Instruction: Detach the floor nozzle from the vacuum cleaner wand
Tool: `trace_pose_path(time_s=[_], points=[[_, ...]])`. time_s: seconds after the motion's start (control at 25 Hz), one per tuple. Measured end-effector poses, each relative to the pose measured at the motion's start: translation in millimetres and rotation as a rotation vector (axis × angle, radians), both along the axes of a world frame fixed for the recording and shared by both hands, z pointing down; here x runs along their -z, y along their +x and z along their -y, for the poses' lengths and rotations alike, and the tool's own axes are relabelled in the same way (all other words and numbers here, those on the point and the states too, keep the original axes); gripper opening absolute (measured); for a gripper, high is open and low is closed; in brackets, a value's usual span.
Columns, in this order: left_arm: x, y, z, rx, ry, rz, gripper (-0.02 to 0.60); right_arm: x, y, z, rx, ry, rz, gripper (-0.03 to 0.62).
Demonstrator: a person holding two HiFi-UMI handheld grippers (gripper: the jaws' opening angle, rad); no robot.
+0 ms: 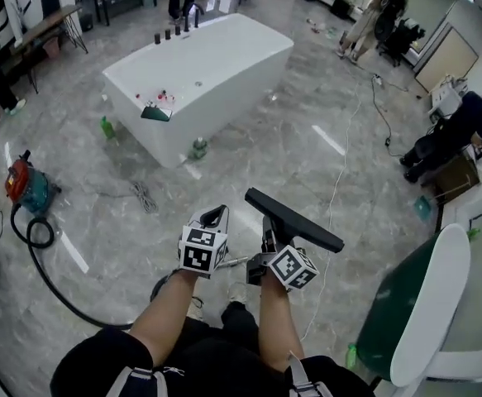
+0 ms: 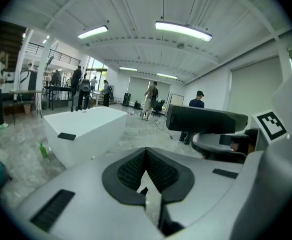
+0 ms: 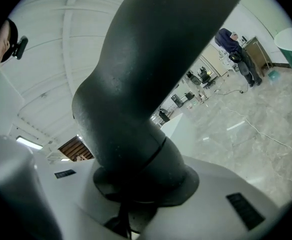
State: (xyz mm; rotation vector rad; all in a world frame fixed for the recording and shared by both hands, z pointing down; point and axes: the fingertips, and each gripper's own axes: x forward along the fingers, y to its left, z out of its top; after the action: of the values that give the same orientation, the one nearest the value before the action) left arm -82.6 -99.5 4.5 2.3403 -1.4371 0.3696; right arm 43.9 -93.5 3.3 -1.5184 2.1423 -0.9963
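Note:
The black floor nozzle is up in the air in front of me, apart from any wand. My right gripper is shut on its round neck, which fills the right gripper view between the jaws of the right gripper. The left gripper hangs just left of it, shut and empty; in its own view the left gripper has its pads together, with the nozzle to the right. A red and teal vacuum canister sits on the floor at left. Its black hose runs under my left arm.
A white bathtub stands ahead on the marble floor, with a green bottle at its left. A white cable crosses the floor at right. A green and white piece stands close on my right. People are at the far edges.

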Motion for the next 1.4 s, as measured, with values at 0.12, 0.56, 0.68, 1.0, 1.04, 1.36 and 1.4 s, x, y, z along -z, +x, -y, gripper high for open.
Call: trace_pose_path(time_s=[0.12,0.56,0.68,1.0,1.04,1.36,1.4], points=[[47,13,-25,-0.047,0.052,0.026,0.008,51,17,-13,-0.017,0.049,0.03,0.101],[176,36,-24,-0.04,0.222,0.001,0.008,191,68,-20,-0.062,0.272,-0.042,0.101],[184,43,-19,-0.045,0.241,0.0,0.008,198,68,-19,-0.053,0.3,-0.03,0.101],[183,54,-11,-0.074,0.223,0.007,0.008,203,81,-8,-0.077,0.314,-0.02,0.101],[182,53,-9,-0.073,0.221,0.008,0.008,203,80,-7,-0.078,0.315,-0.022,0.101],[183,53,-2,-0.077,0.216,0.006,0.008,203,75,0,-0.066,0.316,-0.028,0.101],[182,54,-1,-0.078,0.215,0.002,0.008,203,75,1,-0.065,0.314,-0.032,0.101]])
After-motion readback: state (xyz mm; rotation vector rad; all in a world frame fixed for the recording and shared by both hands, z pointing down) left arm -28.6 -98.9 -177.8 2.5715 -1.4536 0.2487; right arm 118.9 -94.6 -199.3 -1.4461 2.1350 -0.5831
